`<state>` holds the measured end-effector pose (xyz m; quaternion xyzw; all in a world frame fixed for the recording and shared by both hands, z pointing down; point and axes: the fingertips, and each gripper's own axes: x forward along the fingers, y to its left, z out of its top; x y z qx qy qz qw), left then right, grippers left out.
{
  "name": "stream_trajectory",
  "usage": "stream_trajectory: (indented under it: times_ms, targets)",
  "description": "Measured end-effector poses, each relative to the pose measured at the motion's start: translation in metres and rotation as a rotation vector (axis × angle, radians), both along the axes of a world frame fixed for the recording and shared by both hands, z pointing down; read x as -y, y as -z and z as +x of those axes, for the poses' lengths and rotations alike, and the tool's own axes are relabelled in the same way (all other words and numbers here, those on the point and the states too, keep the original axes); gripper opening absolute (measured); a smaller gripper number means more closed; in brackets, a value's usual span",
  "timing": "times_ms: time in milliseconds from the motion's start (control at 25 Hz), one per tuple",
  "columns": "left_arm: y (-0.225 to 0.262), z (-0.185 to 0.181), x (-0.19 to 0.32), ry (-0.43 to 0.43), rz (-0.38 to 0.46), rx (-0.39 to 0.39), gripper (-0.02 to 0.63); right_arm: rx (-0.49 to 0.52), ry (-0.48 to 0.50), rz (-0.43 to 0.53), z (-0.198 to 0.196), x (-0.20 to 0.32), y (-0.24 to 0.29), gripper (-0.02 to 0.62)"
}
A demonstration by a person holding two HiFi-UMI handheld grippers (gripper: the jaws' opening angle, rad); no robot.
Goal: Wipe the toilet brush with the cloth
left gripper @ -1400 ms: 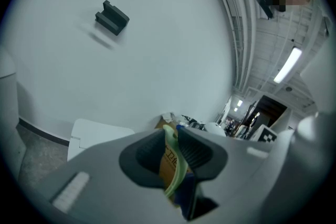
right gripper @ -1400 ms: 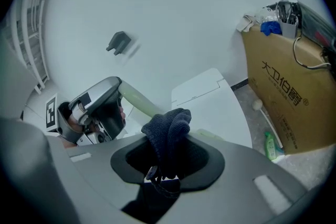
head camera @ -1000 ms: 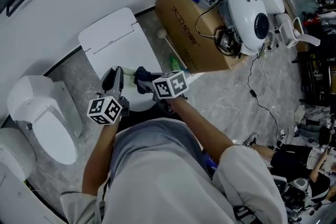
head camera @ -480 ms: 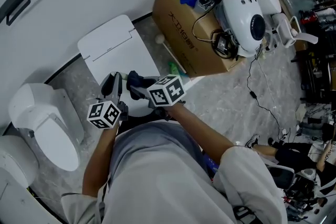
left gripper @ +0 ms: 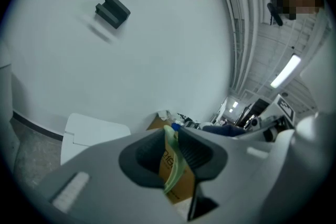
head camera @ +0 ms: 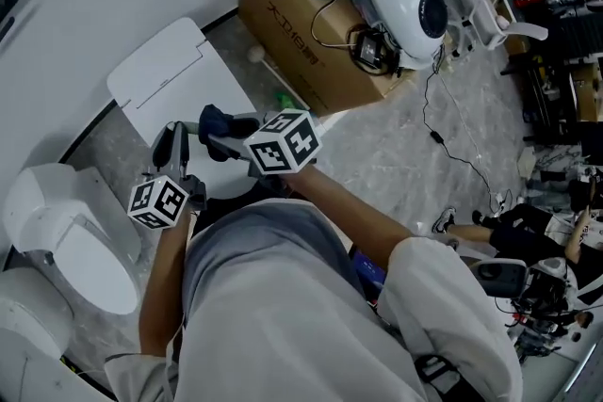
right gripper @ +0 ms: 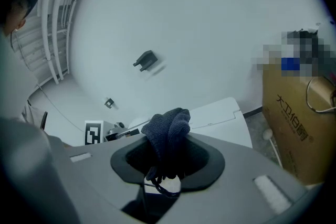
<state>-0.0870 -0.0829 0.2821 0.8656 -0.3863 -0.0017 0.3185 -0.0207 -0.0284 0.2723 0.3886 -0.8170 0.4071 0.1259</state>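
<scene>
Dark-blue cloth (right gripper: pixel 168 131) is clamped in the right gripper (right gripper: pixel 168 160), near the left gripper (left gripper: pixel 170 153) on its right side and apart from it. The left jaws are nearly together on a thin pale-green strip (left gripper: pixel 174 165), likely the toilet brush's handle, which stands upright between them. The wipe needs the cloth brought leftward onto it.

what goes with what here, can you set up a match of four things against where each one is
Things:
1. dark blue knitted cloth
2. pale green thin strip
3. brown cardboard box
4. white toilet

Places:
a. between the left gripper fingers
b. under a pile of white devices and cables
c. between the right gripper fingers
d. on the floor at the person's left

Pairs: 1-c, 2-a, 3-b, 4-d
</scene>
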Motion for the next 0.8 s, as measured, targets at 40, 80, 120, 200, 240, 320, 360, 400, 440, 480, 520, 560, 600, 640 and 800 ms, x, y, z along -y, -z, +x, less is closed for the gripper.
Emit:
stream_trajectory:
  times_ms: [40,80,120,200,240,320,360,400,440,480,520,560,600,640,800]
  targets:
    - [0.001,0.001,-0.001,-0.005,0.008,0.003,0.000,-0.008,-0.006,0.012,0.008,-0.002,0.004,0.114]
    - [0.002,0.003,-0.003,-0.013,0.015,0.007,0.000,-0.020,-0.016,0.022,0.016,-0.005,0.007,0.114]
    - [0.002,0.004,-0.006,-0.023,0.022,0.014,0.000,-0.033,-0.029,0.029,0.025,-0.008,0.010,0.114]
    - [0.003,0.006,-0.011,-0.045,0.035,0.036,0.000,-0.056,-0.058,0.039,0.041,-0.014,0.014,0.114]
    - [0.004,0.006,-0.013,-0.055,0.042,0.049,0.000,-0.063,-0.073,0.043,0.048,-0.016,0.015,0.114]
    - [0.005,0.007,-0.016,-0.071,0.053,0.070,0.000,-0.069,-0.098,0.046,0.059,-0.020,0.016,0.114]
    - [0.005,0.006,-0.018,-0.078,0.054,0.077,0.000,-0.070,-0.107,0.046,0.063,-0.022,0.016,0.114]
    - [0.005,0.006,-0.019,-0.084,0.055,0.081,0.000,-0.071,-0.112,0.046,0.066,-0.025,0.017,0.114]
    - [0.007,0.005,-0.020,-0.088,0.055,0.083,0.000,-0.073,-0.114,0.046,0.067,-0.028,0.018,0.114]
    - [0.008,0.004,-0.020,-0.090,0.055,0.082,0.000,-0.077,-0.112,0.048,0.068,-0.031,0.019,0.114]
    - [0.011,0.003,-0.020,-0.092,0.057,0.080,0.000,-0.082,-0.110,0.051,0.068,-0.033,0.020,0.114]
    - [0.014,0.002,-0.020,-0.094,0.060,0.077,0.000,-0.088,-0.109,0.055,0.069,-0.035,0.022,0.114]
    - [0.017,0.001,-0.020,-0.098,0.064,0.076,0.000,-0.094,-0.111,0.060,0.070,-0.036,0.023,0.114]
    - [0.020,0.001,-0.021,-0.102,0.068,0.076,0.000,-0.099,-0.115,0.064,0.070,-0.038,0.025,0.114]
    - [0.031,0.002,-0.027,-0.122,0.095,0.087,0.000,-0.096,-0.142,0.085,0.070,-0.044,0.030,0.114]
